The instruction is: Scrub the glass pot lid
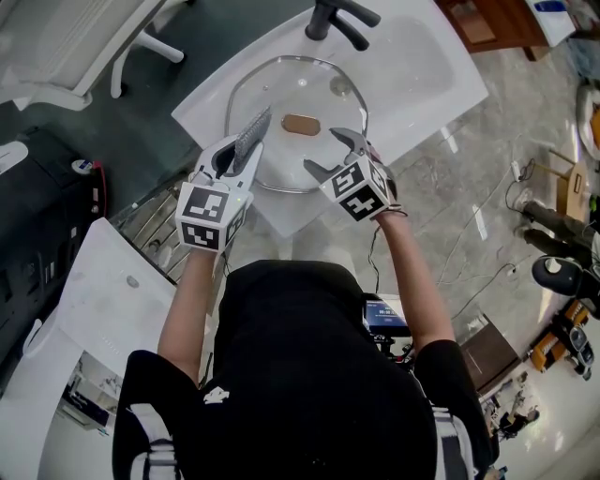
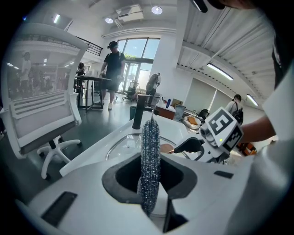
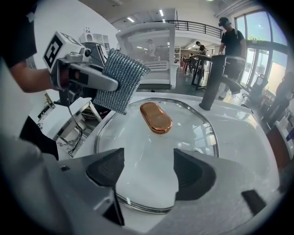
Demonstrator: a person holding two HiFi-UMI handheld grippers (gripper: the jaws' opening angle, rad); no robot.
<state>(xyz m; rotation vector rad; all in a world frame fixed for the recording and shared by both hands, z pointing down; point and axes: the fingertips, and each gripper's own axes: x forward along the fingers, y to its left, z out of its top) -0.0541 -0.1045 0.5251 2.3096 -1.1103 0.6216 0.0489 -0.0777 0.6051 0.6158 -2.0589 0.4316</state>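
Pre-scrub, probably. Pinching silvery mesh scouring pad [image 2: 150, 156] in left gripper [image 1: 242, 150], hovering spread, empty right gripper [image 1: 325, 150] over round glass pot lid [image 3: 183, 133] in white sink [image 1: 422, 66]. Next: pressing pad onto glass.

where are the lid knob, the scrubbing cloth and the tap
lid knob [image 3: 155, 118], right gripper view, its top
scrubbing cloth [image 3: 120, 80], right gripper view, its middle
tap [image 1: 323, 21], head view, its post

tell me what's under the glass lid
The lid lies flat over the white sink. Through the glass only pale basin shows; the sink's bottom cannot be made out.
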